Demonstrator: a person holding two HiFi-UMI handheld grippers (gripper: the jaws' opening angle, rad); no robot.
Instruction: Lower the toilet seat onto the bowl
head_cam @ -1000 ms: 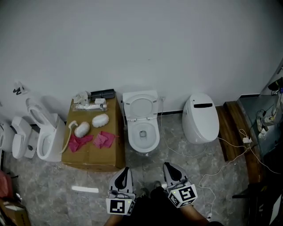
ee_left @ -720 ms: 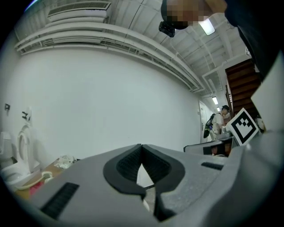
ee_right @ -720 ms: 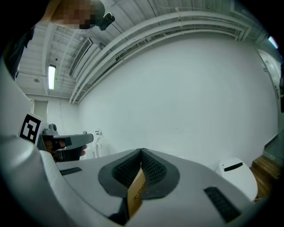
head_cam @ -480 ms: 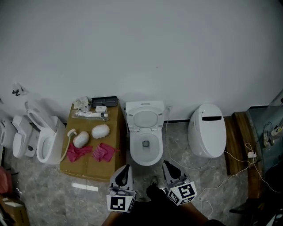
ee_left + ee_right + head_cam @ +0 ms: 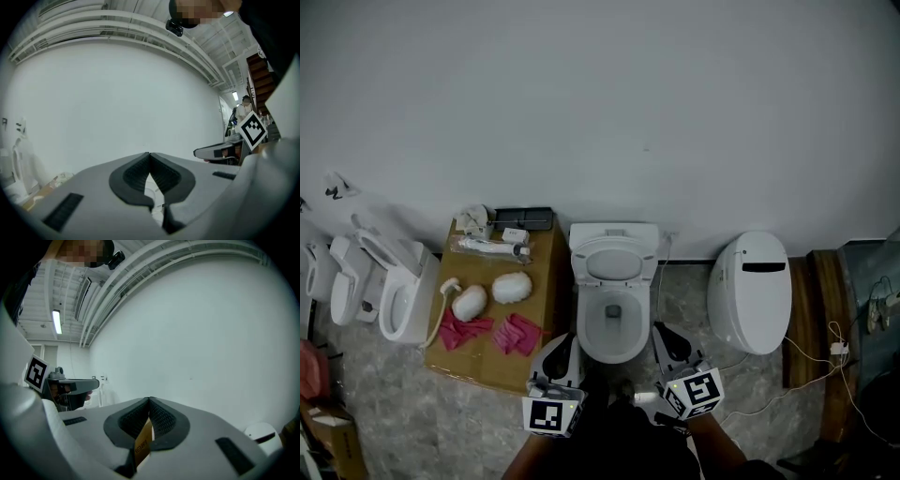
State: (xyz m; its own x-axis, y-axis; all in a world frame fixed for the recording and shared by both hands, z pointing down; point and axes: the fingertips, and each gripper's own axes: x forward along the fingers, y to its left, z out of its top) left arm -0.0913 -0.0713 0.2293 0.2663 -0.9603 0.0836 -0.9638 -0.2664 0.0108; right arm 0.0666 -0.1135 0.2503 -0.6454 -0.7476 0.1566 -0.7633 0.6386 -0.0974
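Head view shows the toilet seat [image 5: 614,263] standing up against the tank, above the open bowl [image 5: 612,328] straight ahead of you. Your left gripper [image 5: 564,341] and right gripper [image 5: 662,332] sit low at either side of the bowl's front rim, each with its jaws pressed together on nothing. A cardboard box [image 5: 483,356] carrying pink cloths [image 5: 517,333] stands just beside the bowl on your left, a closed white toilet [image 5: 750,291] is near on your right, and more toilets [image 5: 398,295] line the far left.
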